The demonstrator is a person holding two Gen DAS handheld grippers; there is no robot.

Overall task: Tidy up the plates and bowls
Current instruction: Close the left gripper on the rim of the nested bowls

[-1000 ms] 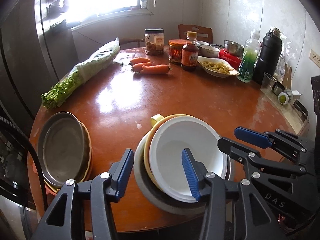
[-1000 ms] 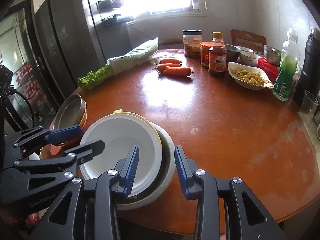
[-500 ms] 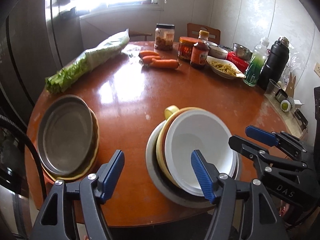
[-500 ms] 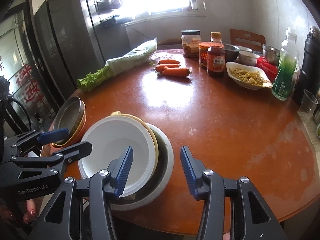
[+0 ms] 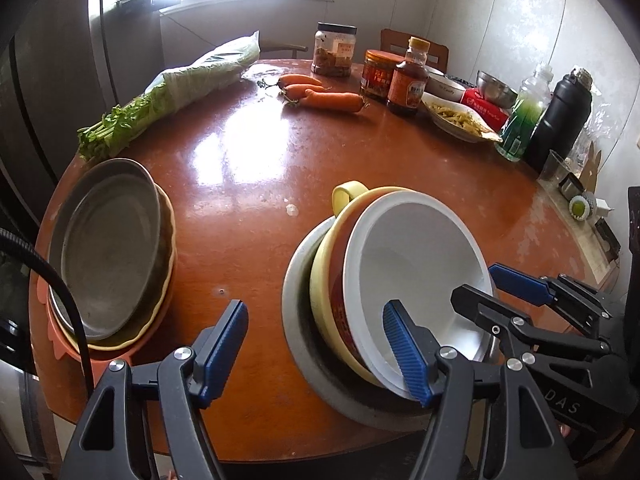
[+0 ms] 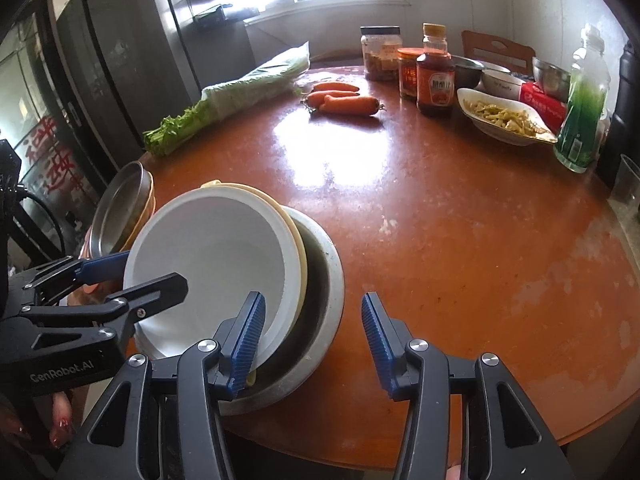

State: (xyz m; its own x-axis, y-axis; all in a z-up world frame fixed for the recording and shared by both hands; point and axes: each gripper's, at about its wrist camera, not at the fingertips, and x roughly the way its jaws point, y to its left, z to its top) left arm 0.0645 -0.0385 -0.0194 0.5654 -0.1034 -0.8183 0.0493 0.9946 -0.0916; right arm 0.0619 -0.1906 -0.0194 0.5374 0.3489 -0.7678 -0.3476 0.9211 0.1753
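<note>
A white bowl sits nested in a yellow bowl inside a grey bowl at the table's near edge; the stack also shows in the right wrist view. A stack of plates with a metal plate on top lies at the left edge, and shows in the right wrist view. My left gripper is open, its right finger over the bowls' near rim. My right gripper is open, its left finger at the bowls' near right rim.
On the round brown table lie bagged celery, carrots, jars and a sauce bottle, a dish of food, a green bottle and a black flask. A fridge stands to the left.
Both grippers have opened wider and drawn back from the bowl stack. The left view has shifted left, bringing the plate stack further into view.
</note>
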